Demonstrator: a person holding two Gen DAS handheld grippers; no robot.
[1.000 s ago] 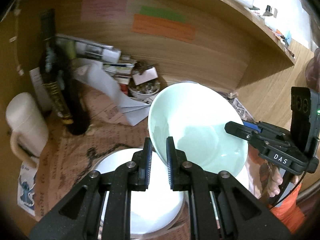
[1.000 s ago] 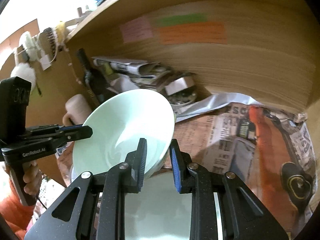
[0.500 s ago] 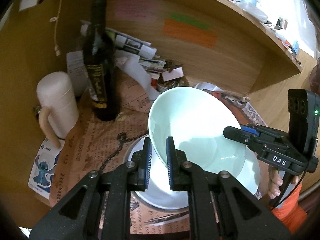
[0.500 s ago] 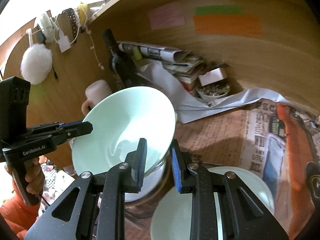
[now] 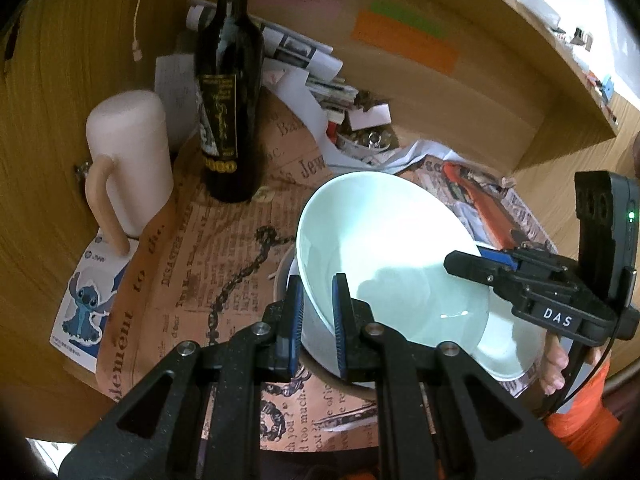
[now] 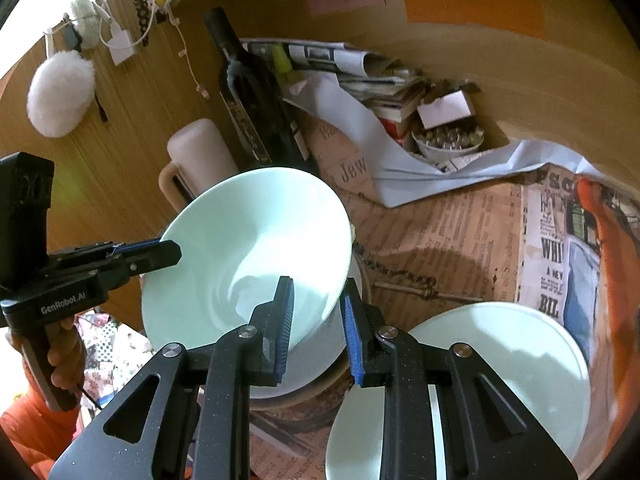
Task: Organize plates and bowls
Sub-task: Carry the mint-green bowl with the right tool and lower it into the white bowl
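Note:
A pale green bowl hangs tilted between both grippers. My left gripper is shut on its near rim, one pad inside and one outside. My right gripper is shut on the opposite rim in the same way. Each view also shows the other tool: the right gripper and the left gripper. Right under the bowl is a brown-rimmed dish with a white inside; I cannot tell if they touch. A pale green plate lies beside that dish.
Newspaper covers the floor of a wooden cubby. A dark wine bottle and a pink mug stand at the back left. Stacked papers and a small bowl of bits fill the back. A hand holds the left tool.
Both grippers have carried the bowl back from the rear wall and downward, with their grips unchanged. The bottle, the mug and the pale green plate have come further into view.

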